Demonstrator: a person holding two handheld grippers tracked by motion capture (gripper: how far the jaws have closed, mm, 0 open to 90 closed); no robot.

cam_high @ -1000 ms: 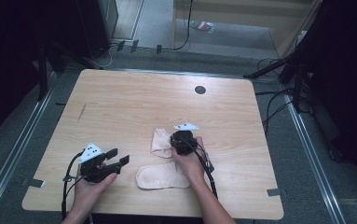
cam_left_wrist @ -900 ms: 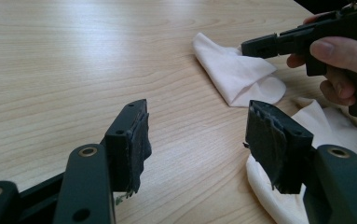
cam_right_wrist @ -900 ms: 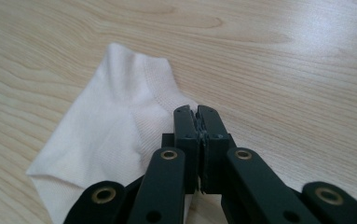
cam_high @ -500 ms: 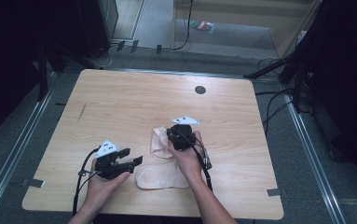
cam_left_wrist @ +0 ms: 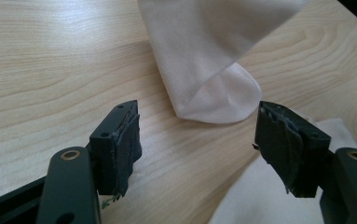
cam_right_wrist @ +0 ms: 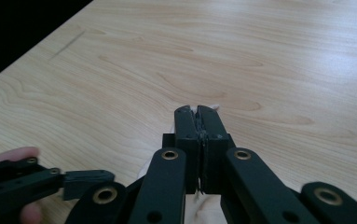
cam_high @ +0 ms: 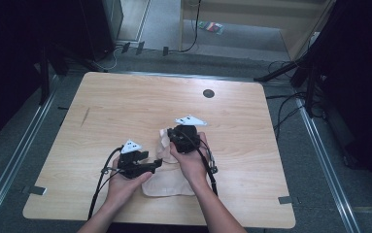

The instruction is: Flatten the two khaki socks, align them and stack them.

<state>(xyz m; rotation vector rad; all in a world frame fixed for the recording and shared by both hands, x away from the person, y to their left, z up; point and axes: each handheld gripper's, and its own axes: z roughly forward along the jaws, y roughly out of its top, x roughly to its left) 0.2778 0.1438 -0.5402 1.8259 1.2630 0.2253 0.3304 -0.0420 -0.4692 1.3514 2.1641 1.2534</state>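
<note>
**Lifting a sock over a pale wooden table**

Standing on grey floor between dark stands and trailing cables, the rectangular light-wood table [cam_high: 125, 107] bears a flat cream fabric sock [cam_high: 166, 183]; the right gripper [cam_right_wrist: 202, 112] pinches a second cream sock [cam_left_wrist: 204, 60] raised above it; the left gripper [cam_left_wrist: 197, 140], jaws just widening, holds nothing.

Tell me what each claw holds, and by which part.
The right claw is shut on the sock's edge. The left claw stands open, holding nothing.

Pale pink socks [cam_high: 166, 182] lie on a light wood-grain table [cam_high: 125, 107], between black claws [cam_left_wrist: 197, 140].
</note>
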